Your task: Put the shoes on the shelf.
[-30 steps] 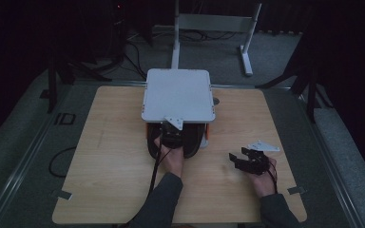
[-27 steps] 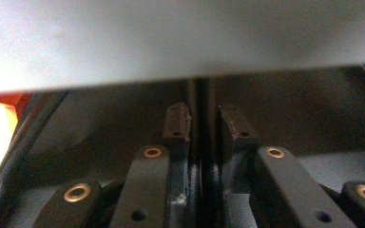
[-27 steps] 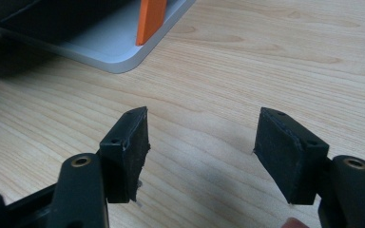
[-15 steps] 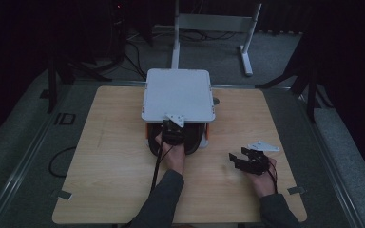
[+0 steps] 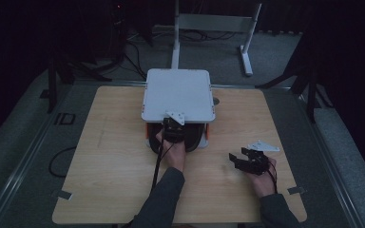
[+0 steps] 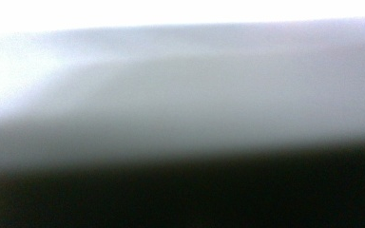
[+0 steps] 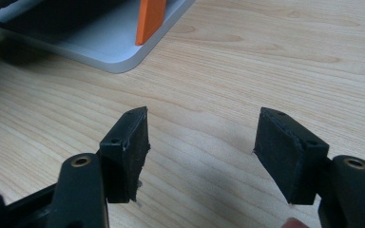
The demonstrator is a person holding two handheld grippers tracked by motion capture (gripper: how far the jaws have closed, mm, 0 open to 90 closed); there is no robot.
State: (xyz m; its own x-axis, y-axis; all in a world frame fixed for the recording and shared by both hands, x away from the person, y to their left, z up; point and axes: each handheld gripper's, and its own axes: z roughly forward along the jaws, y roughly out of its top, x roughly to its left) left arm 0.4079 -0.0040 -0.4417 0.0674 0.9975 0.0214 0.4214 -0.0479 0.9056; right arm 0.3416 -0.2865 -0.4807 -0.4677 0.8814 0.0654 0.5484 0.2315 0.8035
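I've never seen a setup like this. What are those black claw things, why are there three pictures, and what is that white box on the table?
No robot here: a person holds a two-jaw gripper in each hand. The high view looks down on a wooden table. On it stands a white flat-topped unit with orange supports on a grey base. The left gripper reaches into the gap under the top; its own camera gives just a grey blur, so its jaws can't be judged. The right gripper hovers over bare wood, jaws wide apart, holding nothing.

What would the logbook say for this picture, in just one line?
left gripper: under grey box lid, jaws hidden | right gripper: open, empty, above bare wooden table | orange post on grey base
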